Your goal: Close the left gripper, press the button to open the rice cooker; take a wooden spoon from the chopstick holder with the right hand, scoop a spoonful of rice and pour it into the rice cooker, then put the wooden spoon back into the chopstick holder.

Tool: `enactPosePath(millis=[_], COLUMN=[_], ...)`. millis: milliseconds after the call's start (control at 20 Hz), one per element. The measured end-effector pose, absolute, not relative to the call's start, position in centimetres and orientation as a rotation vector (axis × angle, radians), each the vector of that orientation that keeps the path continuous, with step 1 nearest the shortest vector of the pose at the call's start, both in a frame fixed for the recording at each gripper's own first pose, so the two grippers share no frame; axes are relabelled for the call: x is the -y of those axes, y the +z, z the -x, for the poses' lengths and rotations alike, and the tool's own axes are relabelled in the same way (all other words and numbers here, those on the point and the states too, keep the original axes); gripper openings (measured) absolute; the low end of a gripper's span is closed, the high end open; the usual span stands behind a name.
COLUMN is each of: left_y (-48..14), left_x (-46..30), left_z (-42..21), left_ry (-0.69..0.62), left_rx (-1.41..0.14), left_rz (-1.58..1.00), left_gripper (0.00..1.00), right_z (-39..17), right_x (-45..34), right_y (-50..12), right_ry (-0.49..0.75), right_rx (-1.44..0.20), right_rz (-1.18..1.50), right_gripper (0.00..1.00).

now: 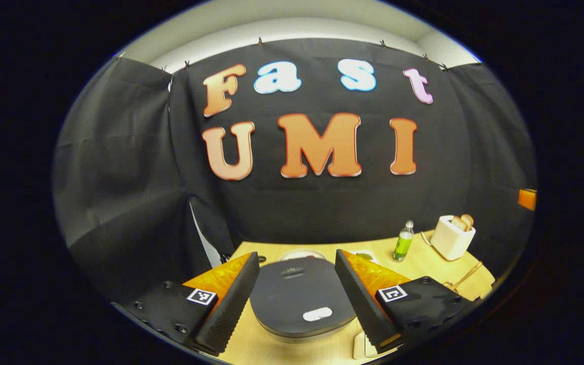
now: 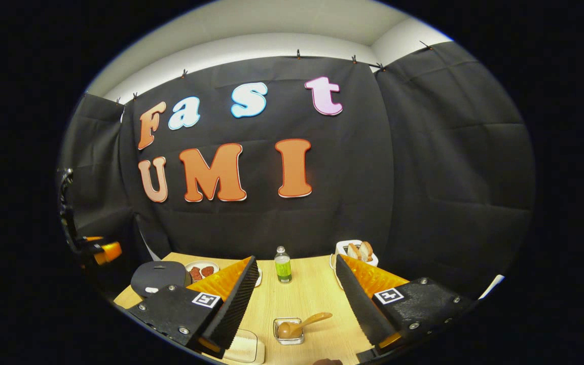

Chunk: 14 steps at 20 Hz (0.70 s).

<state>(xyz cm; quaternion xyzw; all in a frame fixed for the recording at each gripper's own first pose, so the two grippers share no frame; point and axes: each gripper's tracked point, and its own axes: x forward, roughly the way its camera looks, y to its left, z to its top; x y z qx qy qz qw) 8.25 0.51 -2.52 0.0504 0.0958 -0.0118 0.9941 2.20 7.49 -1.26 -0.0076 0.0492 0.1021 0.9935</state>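
Note:
The rice cooker (image 1: pixel 297 299) has a dark grey lid, which is down, and a white button (image 1: pixel 317 314) near its front edge. It sits low between the wide-apart fingers of my left gripper (image 1: pixel 297 258), which is open and holds nothing. In the right gripper view the cooker (image 2: pixel 157 278) stands at the far left of the table. The wooden spoon (image 2: pixel 302 324) rests with its bowl in a small clear holder (image 2: pixel 288 337), handle pointing up to the right. My right gripper (image 2: pixel 296 259) hangs open above and in front of it, empty.
On the wooden table (image 2: pixel 312 299) stand a green bottle (image 2: pixel 282 266), a white toaster (image 2: pixel 357 251) with bread and a plate (image 2: pixel 202 271) of red food. A pale shallow tray (image 2: pixel 244 347) lies at the front edge. Black cloth walls the table in.

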Motion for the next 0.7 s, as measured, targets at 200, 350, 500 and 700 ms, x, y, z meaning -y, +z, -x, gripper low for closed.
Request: enactPosePath(millis=[200,350,500,700], left_y=[4.6,7.5,8.1,7.8], left_x=[-2.8,-4.8,-5.9,-5.6], left_z=[-6.5,-5.7,-5.2,-5.6], left_ry=[-0.009,0.020,0.046,0.037], left_rx=[-0.097,-0.041,-0.026,-0.026], left_rz=[-0.078,-0.098,-0.096,-0.059], left_gripper=[0.94,0.94,1.00,0.98], right_z=[-2.7,-2.7,-2.9,-3.3], right_x=[-7.2,-6.8,-6.6,-7.3], right_y=[2.1,3.8,4.4,3.7], right_ry=[0.195,0.186,0.174,0.186], right_rx=[-0.033,0.012,0.040,0.028], right_rz=[0.005,0.037,0.055,0.046], right_gripper=[0.95,0.94,0.95,0.95])
